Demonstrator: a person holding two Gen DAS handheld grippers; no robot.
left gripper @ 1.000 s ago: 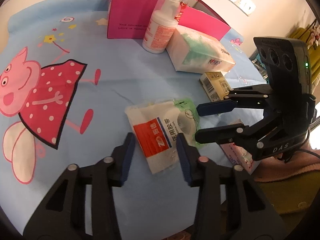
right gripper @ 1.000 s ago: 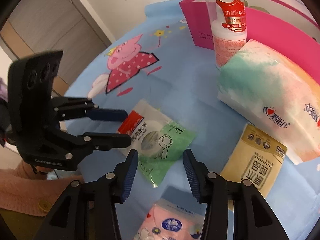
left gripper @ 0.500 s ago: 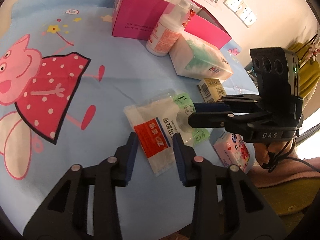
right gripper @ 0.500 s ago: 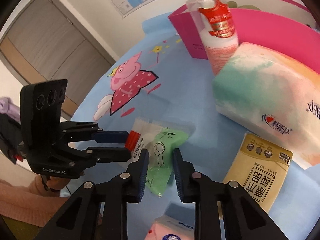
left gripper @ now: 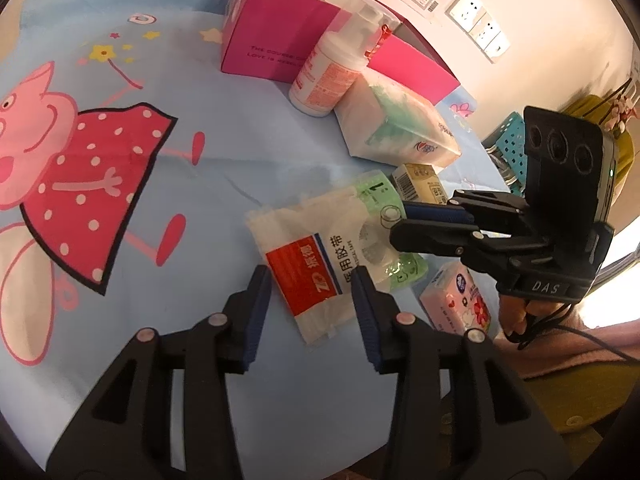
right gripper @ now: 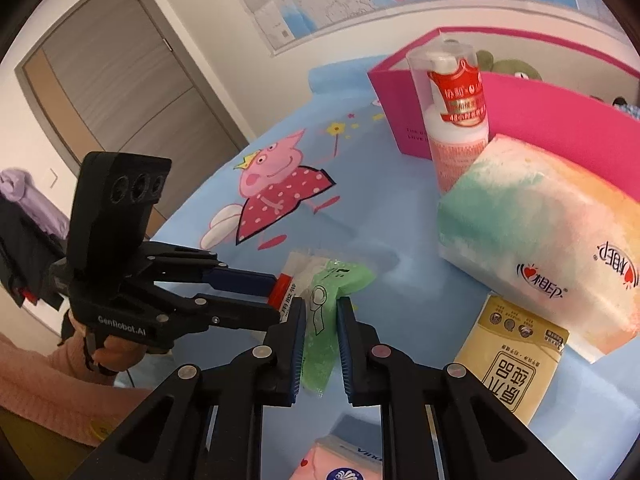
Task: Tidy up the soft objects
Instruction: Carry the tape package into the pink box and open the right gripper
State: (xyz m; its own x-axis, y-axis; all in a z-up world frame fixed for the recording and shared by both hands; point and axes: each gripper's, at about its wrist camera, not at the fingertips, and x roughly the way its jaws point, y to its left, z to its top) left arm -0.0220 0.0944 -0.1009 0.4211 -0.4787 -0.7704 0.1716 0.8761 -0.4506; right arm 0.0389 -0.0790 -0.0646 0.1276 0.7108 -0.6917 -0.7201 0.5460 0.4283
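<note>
The right gripper is closed on the green end of the tape packet, which lies on the blue cloth in front of the tissue pack and pink box. Its jaws have just been closing onto the packet. The left gripper has just been opening; its jaws stand partly apart astride the packet's red-and-white end, whether touching it cannot be told.

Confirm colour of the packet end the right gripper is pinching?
Green, the translucent end of the tape packet; shows best in the right wrist view, between the right gripper pads.
</note>
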